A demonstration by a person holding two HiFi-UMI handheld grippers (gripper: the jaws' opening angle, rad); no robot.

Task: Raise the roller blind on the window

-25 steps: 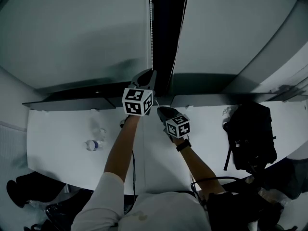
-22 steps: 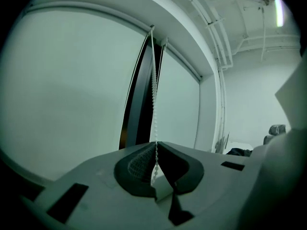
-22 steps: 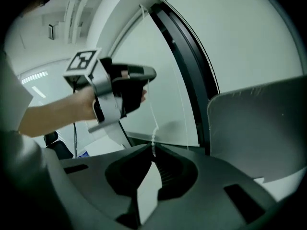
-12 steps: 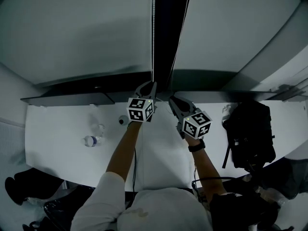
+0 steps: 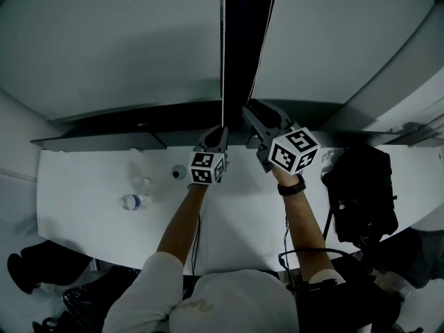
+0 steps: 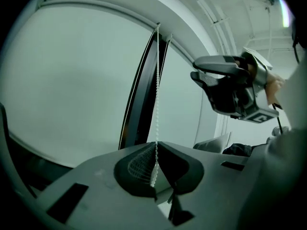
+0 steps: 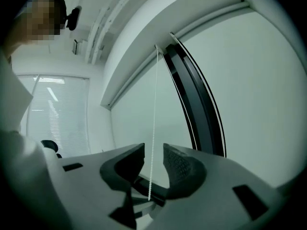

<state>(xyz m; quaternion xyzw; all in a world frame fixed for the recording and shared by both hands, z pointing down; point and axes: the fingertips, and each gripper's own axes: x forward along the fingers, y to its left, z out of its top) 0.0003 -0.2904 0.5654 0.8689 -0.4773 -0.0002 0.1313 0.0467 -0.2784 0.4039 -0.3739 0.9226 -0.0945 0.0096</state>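
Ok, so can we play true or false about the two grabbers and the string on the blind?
1. The left gripper has its fingers shut on the bead chain. True.
2. The right gripper is pinching the chain too. False: its fingers have just been opening and stand apart, and the chain hangs loose in the gap.
3. In the head view, the right gripper is higher up than the left one. True.
4. The black bag is at the left side of the white table. False: it is over at the right side.
5. A bottle lies on the table. True.
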